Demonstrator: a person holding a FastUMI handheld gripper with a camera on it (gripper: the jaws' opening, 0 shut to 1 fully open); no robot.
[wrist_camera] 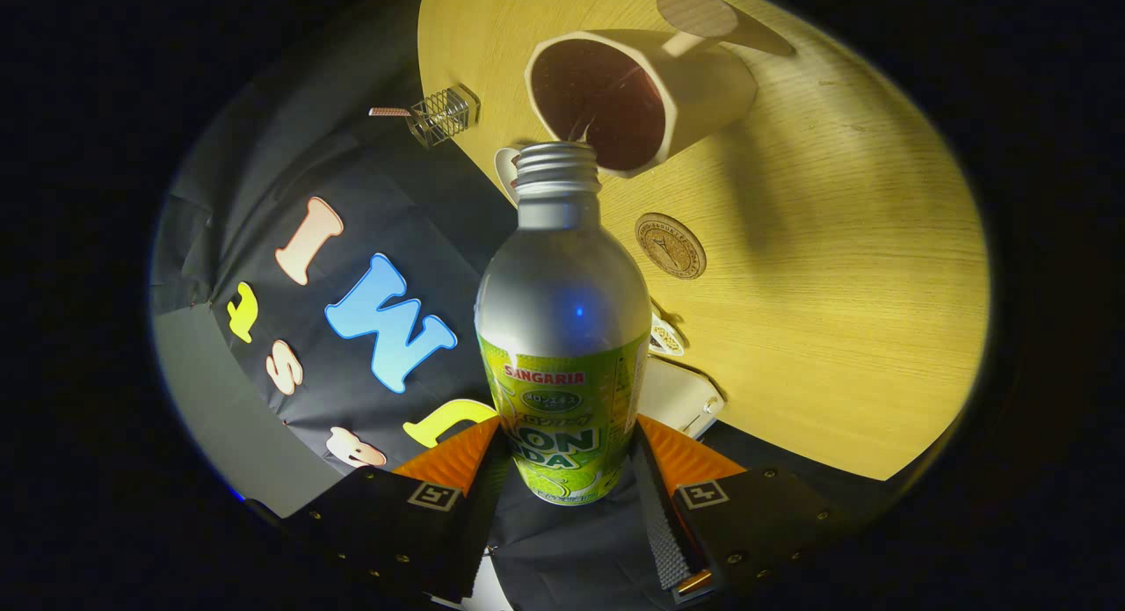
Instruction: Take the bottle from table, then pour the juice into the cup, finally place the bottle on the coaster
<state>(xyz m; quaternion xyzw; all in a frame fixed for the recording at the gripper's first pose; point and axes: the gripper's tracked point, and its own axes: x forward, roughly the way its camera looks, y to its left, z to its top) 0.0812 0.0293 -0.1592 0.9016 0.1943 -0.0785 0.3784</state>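
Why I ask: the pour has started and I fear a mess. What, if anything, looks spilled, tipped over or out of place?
Nothing stands out. The gripper is shut on the bottle, tilted with its open mouth at the cup, as pouring needs. No juice shows on the table, and the coaster lies flat and bare beside the bottle's neck.

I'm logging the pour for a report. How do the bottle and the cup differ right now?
The bottle is silver metal with a green label; the cup is cream outside, dark inside. The bottle is slim with a narrow threaded neck; the cup is wide-mouthed with a handle. The bottle is held between the fingers of the hand-held gripper, both pressing on it, while the cup stands on the wooden table. Both are open-topped, the bottle's mouth right at the cup's rim.
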